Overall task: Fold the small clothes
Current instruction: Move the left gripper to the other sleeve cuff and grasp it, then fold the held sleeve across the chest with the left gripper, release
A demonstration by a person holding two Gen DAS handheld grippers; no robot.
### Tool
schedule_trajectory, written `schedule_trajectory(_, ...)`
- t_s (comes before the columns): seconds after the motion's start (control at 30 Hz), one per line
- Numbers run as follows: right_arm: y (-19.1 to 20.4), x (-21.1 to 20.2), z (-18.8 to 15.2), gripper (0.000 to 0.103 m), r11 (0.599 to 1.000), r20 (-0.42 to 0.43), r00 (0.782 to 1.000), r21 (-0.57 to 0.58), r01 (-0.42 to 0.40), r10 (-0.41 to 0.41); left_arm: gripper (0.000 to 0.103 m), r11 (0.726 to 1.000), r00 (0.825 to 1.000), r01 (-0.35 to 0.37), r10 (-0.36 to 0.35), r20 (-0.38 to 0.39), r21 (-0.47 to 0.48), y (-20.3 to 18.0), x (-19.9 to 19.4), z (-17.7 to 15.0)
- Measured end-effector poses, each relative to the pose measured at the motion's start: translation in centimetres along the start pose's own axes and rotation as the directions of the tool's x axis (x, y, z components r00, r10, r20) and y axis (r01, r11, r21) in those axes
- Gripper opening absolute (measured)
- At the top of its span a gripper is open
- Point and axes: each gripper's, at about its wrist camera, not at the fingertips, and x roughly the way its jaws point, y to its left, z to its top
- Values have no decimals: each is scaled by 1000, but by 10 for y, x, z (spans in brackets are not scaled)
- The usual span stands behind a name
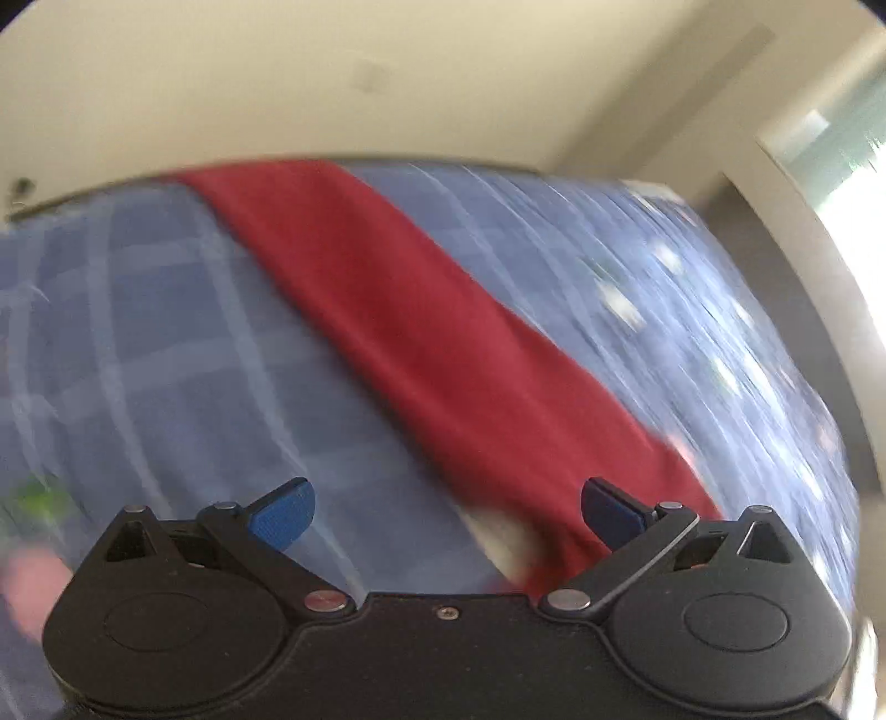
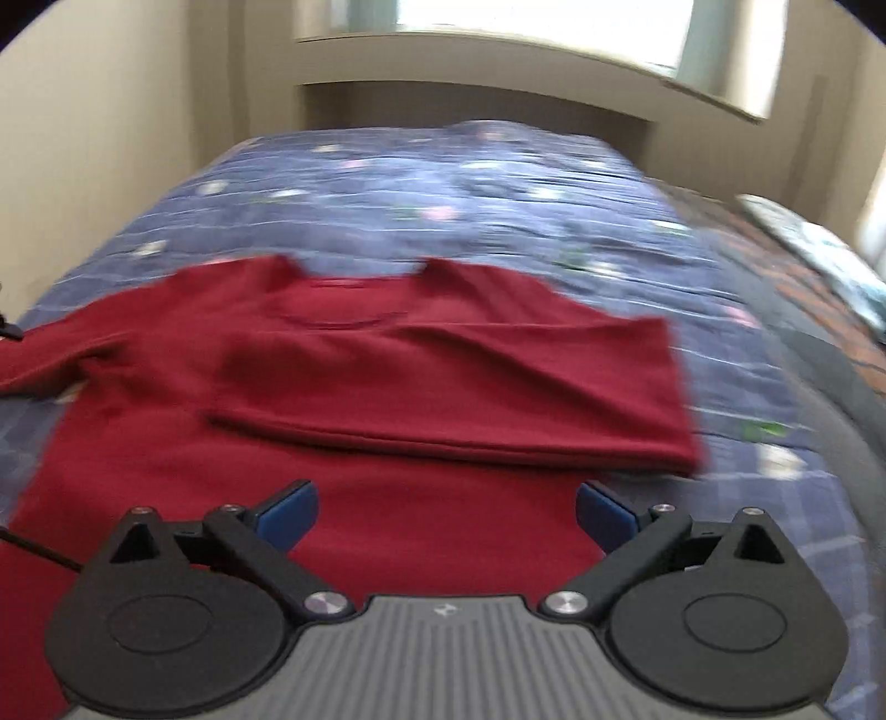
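Right wrist: red shirt [image 2: 354, 399] flat, collar twd window [image 2: 542, 16].

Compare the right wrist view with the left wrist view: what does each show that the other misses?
Only the right wrist view shows the red shirt's neckline, one sleeve folded across the body, and the window beyond the bed. Only the left wrist view shows the ceiling and a blurred green patch at the left edge. Both show the red shirt lying on the blue patterned bedspread, and both the right gripper and the left gripper are open, holding nothing.
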Motion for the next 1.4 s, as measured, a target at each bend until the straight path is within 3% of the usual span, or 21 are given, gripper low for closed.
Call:
schedule_trajectory(0.13, 37, 13, 1, 102, 993, -35, 995, -67, -93, 91, 102, 996, 987, -95, 94, 128, -1, 30, 5, 53)
schedule_trajectory(0.37, 67, 30, -7, 102, 985, -84, 988, -108, -135, 126, 102, 995, 988, -104, 102, 120, 9, 53, 39, 123)
schedule_trajectory(0.47, 69, 34, -10, 102, 986, -106, 987, -102, -133, 122, 102, 990, 990, -125, 130, 62, -72, 67, 55, 131)
schedule_trajectory(0.6, 68, 35, -11, 102, 985, -111, 987, -118, -126, 113, 98, 962, 986, -111, 139, 96, -249, 93, 59, 133)
schedule_trajectory(0.7, 68, 36, -11, 102, 986, -112, 988, -117, -122, 109, 82, 937, 984, -103, 145, 103, -334, 109, 60, 137)
schedule_trajectory(0.8, 65, 35, -11, 102, 987, -114, 988, -108, -117, 105, 51, 928, 983, -111, 156, 101, -355, 111, 61, 142)
schedule_trajectory(0.87, 63, 33, -12, 102, 988, -117, 988, -104, -111, 99, 23, 931, 982, -110, 155, 104, -349, 110, 62, 143)
schedule_trajectory(0.93, 60, 30, -12, 102, 989, -115, 989, -102, -107, 95, 6, 945, 986, -94, 132, 104, -314, 105, 67, 142)
schedule_trajectory(1.1, 51, 23, -13, 103, 990, -99, 990, -98, -105, 96, 4, 989, 975, -37, 67, 214, -141, 75, 53, 135)
schedule_trajectory(1.2, 48, 22, -14, 103, 991, -96, 992, -99, -87, 77, 4, 999, 968, 50, -49, 247, 2, 46, 37, 133)
schedule_trajectory(1.3, 41, 19, -14, 103, 994, -82, 994, -76, -83, 77, 4, 968, 955, 188, -220, 198, 169, 9, 22, 130)
schedule_trajectory(1.4, 35, 15, -12, 103, 995, -66, 996, -63, -72, 67, 4, 891, 928, 270, -342, 147, 366, -40, 2, 120)
